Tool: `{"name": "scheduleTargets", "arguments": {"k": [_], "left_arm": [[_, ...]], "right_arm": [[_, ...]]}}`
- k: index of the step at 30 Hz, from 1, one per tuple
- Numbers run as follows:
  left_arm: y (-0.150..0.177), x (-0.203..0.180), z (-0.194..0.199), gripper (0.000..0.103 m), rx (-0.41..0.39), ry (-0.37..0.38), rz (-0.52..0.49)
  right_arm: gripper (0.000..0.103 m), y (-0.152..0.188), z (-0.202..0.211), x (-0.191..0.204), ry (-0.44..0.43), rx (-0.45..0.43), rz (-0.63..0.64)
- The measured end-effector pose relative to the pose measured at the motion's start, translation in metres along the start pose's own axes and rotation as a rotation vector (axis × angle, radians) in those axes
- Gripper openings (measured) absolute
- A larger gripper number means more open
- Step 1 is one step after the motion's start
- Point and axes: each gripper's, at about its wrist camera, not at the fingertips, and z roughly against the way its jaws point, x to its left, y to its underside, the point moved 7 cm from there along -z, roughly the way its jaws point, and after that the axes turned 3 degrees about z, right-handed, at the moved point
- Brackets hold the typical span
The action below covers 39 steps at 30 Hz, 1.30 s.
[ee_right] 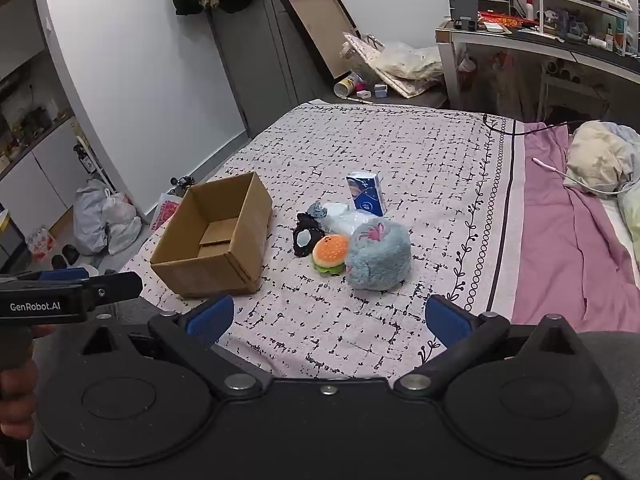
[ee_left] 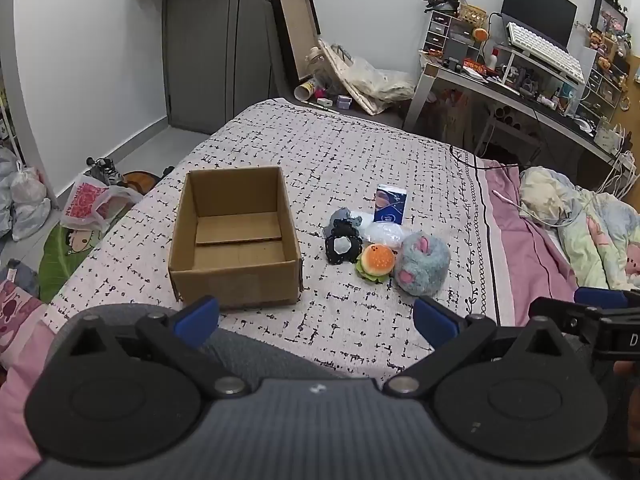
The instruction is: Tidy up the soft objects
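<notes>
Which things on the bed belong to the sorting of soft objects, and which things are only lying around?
For the job:
cardboard box, open and empty
burger plush
blue-grey plush
black scrunchie
small grey soft item
clear plastic bag
tissue pack
left tool and right tool, both open

Lying about:
crumpled blanket
desk
plastic bags on the floor

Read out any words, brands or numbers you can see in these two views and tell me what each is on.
"GenRobot.AI": on the side of the left gripper, seen from the right wrist.
"D": a cut-off letter on the right gripper.
Print on the blue tissue pack, pink plastic bag and desk clutter: too blurred to read.
</notes>
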Motion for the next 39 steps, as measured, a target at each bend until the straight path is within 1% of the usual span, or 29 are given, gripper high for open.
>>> {"name": "scheduleTargets", "arguments": {"k": [7, 26, 39], "left_arm": [[0.001, -0.001, 0.0, 0.103, 0.003, 0.005, 0.003], [0.0, 0.004, -0.001, 0.103, 0.0, 0.011, 0.012], [-0.003, 0.002, 0.0, 0.103, -0.004, 0.007, 0.002]], "right_arm": [[0.103, -0.001, -0.001, 0.001, 0.007, -0.001, -0.011], [0.103, -0.002, 0.0, 0.01, 0.01, -0.002, 0.022], [0.103, -0.003, -0.001, 0.007, 0.017, -0.002, 0.013]]}}
